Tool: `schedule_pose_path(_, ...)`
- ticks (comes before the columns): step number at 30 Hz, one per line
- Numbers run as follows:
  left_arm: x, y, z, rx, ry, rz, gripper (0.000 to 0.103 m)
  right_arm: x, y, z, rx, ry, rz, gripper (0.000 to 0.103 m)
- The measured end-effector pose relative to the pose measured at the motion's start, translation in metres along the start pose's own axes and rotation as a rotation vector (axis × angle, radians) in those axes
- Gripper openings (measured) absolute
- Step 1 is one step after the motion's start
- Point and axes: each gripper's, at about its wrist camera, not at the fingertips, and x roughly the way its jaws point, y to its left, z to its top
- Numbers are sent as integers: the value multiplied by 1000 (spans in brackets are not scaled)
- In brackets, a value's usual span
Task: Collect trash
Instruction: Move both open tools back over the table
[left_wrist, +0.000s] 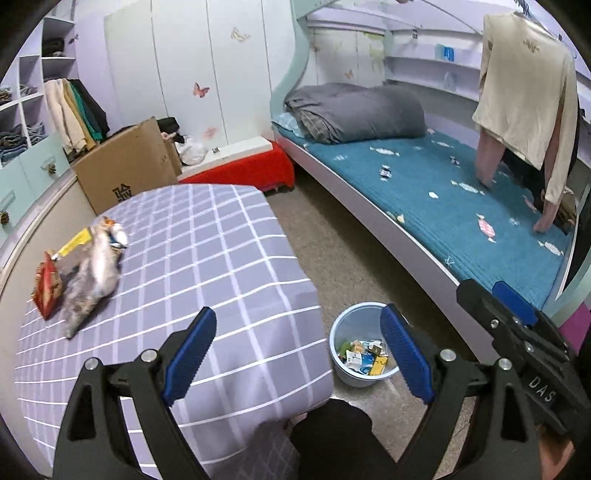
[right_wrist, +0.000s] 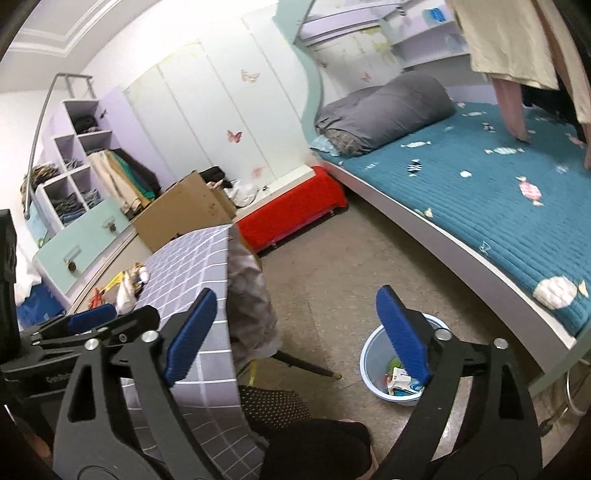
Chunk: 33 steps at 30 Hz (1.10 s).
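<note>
While both my grippers hang in the air above the floor, neither one carries anything. My left gripper has its blue fingers spread wide with nothing between them; through the gap I see the near right corner of the counter, draped in a lilac checked cloth, and the floor beside it. My right gripper is released too, its fingers far apart and empty, with the left gripper's black frame showing at the left edge of its view.

Just past my right-hand finger in both views stands the pale blue bin on the floor, between the counter and the bed. It already holds a small heap of wrappers and packets.

More trash lies on the counter near its left edge: a silvery crumpled bag, a red packet touching it on the left, and a yellow wrapper just behind them.

Beyond the counter's far edge sit a cardboard box and a red bench. A folded grey quilt rests at the head of the bed, on a teal cover.
</note>
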Motion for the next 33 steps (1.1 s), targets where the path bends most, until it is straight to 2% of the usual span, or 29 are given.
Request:
schedule_pose_path(4,-23,24,2,-36,-44,7,88,-3,21,5,-38,-3,7,95)
schedule_pose_path(10,-36,65,-3,-94,-66,34,89,6,51,7,-84,32,40,95)
schedule_pose_path(14,-38,109,-15,-192,-54,25,89,15,76,5,-126,50,69,96)
schedule_pose_path(20,-35,170,-31,-315,-37,63,89,40,117,-2,-191,97,103,96)
schedule_pose_path(25,-28,224,-43,-408,-9,55,89,66,151,-8,-244,151,124,96)
schedule_pose_path(29,-30,263,-48,-474,-16,53,89,87,179,-11,-280,184,148,96)
schedule_pose_path(33,-31,300,-47,-523,-20,87,89,107,207,-7,-325,200,163,96)
